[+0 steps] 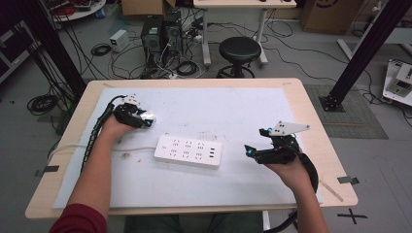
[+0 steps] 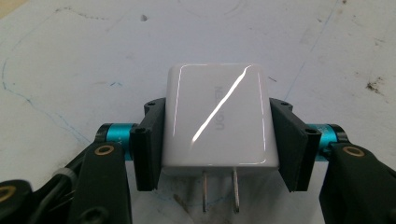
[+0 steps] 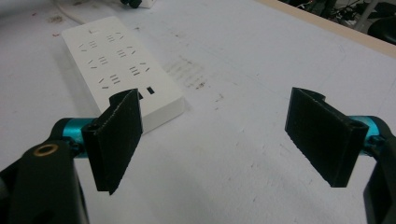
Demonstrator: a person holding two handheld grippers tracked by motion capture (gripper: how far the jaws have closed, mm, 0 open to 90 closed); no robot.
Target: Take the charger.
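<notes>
Lying across the middle of the white mat (image 1: 233,104) is a white power strip (image 1: 188,151), its cord (image 1: 131,149) running off toward the left gripper (image 2: 219,140), well apart from either tool. That gripper is clamping a white charger (image 2: 219,121) by its two sides, prongs (image 2: 219,192) pointing back toward the camera, just over the mat at its left. The right gripper (image 3: 224,135) is hovering level at the strip's right end, jaws standing wide with nothing between them.
</notes>
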